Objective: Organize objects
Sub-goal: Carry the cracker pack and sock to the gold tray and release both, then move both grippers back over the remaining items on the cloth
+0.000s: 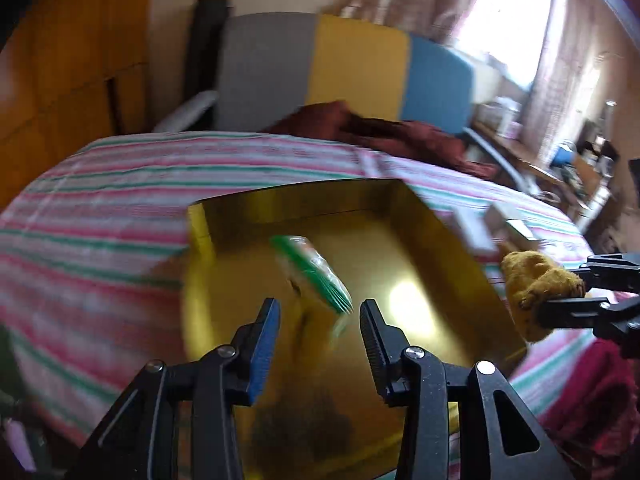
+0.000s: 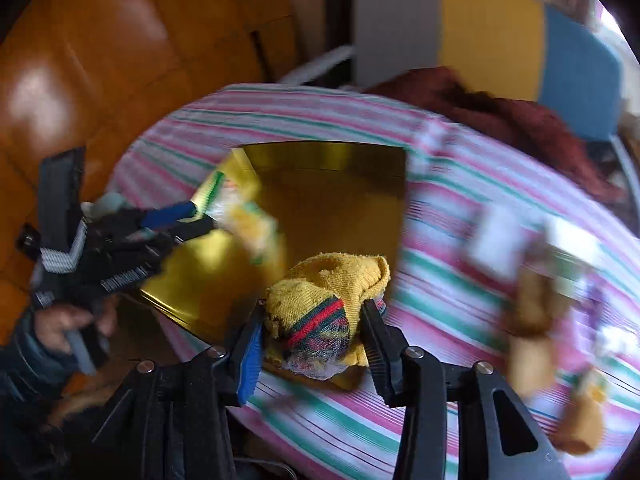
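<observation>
Yellow sock (image 2: 325,304), rolled up with red and green stripes, is sitting clamped between the right gripper (image 2: 314,334) fingers, hanging at the near edge of the gold box (image 2: 340,184). Left gripper (image 1: 318,326) is hanging with its jaws spread wide and nothing between them, over the box's inside. Just ahead of its fingertips a green packet (image 1: 316,270) is showing blurred above the box floor. Beneath the box, the striped sheet (image 1: 100,208) is spreading toward a dark red cloth (image 1: 384,132).
</observation>
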Available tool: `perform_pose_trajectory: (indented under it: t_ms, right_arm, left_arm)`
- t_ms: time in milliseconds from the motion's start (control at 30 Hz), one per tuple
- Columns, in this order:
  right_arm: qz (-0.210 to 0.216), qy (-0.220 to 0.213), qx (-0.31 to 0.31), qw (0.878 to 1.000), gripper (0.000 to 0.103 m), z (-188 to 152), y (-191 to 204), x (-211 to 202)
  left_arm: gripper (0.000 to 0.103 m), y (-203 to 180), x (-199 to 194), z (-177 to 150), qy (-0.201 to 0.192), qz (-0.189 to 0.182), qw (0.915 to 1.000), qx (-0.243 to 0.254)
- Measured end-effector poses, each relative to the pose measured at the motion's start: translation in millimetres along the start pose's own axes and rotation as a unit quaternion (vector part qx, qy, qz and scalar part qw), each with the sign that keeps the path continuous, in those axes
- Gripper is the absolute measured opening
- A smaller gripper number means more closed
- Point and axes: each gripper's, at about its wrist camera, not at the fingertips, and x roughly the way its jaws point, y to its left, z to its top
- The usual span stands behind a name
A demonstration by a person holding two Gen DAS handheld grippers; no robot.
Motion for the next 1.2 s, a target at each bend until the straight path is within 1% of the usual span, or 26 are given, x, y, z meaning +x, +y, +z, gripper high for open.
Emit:
perform_pose_trajectory:
  t_ms: [33,67,100,133,167,200,233,267,300,333,433,467,500,567,633,700,833,1033,1100,1200]
  right_arm:
    - [0.019,0.003,-0.002,1.000,0.051,2,9,6]
    - [0.042,0.009,-0.002,0.999,0.056,6,20,18]
    - [0.070,0.016,0.000,0.997,0.060,9,29,29]
    - [0.092,0.022,0.001,0.996,0.060,10,38,38]
    - [0.105,0.027,-0.001,0.994,0.061,9,47,44]
    - [0.109,0.031,-0.003,0.994,0.063,8,53,50]
    - [0.109,0.033,-0.005,0.993,0.065,6,58,53]
    - [0.108,0.034,-0.005,0.994,0.071,2,62,55]
    - [0.103,0.034,-0.006,0.994,0.074,0,65,57]
    - [0.094,0.034,-0.007,0.995,0.074,-3,65,57]
    - [0.046,0.019,-0.017,0.999,0.075,-10,64,54]
    - [0.023,0.007,-0.024,0.999,0.076,-13,66,52]
    - [0.003,-0.007,-0.032,0.999,0.079,-16,66,48]
    - [-0.034,-0.034,-0.045,0.998,0.082,-20,69,41]
    - [-0.058,-0.056,-0.050,0.995,0.083,-21,69,39]
    - [-0.071,-0.071,-0.047,0.994,0.085,-18,66,36]
    - [-0.100,-0.098,-0.039,0.989,0.085,-23,58,25]
    - [-0.120,-0.119,-0.010,0.986,0.086,-28,39,8]
    - [-0.125,-0.126,0.002,0.984,0.086,-29,31,3]
    - [-0.135,-0.133,0.016,0.982,0.086,-32,20,-4]
  left_arm:
    - [0.045,7,-2,-5,-0.001,0.010,0.9999,-0.007]
    - [0.050,13,-5,-10,-0.001,0.015,0.9998,-0.016]
    - [0.059,21,-8,-15,-0.002,0.022,0.9994,-0.028]
    - [0.065,29,-12,-19,-0.006,0.031,0.9988,-0.038]
    - [0.076,36,-17,-23,-0.014,0.043,0.9977,-0.050]
    - [0.085,39,-21,-24,-0.022,0.050,0.9968,-0.059]
    - [0.089,44,-25,-26,-0.030,0.056,0.9955,-0.070]
    - [0.094,48,-28,-28,-0.038,0.061,0.9940,-0.083]
    - [0.096,51,-30,-29,-0.043,0.068,0.9924,-0.093]
    - [0.096,52,-31,-27,-0.045,0.074,0.9916,-0.096]
    - [0.097,49,-32,-21,-0.047,0.105,0.9893,-0.089]
    - [0.101,47,-31,-20,-0.048,0.121,0.9880,-0.084]
    - [0.103,43,-31,-19,-0.051,0.132,0.9869,-0.078]
    - [0.103,38,-32,-18,-0.053,0.132,0.9871,-0.072]
    - [0.103,33,-34,-18,-0.052,0.138,0.9870,-0.065]
    - [0.103,28,-33,-17,-0.049,0.147,0.9862,-0.058]
    - [0.103,15,-35,-19,-0.043,0.148,0.9871,-0.045]
    - [0.103,-8,-34,-20,-0.045,0.156,0.9866,-0.010]
    - [0.103,-14,-33,-20,-0.045,0.154,0.9870,0.001]
    - [0.103,-22,-30,-21,-0.039,0.140,0.9894,0.009]
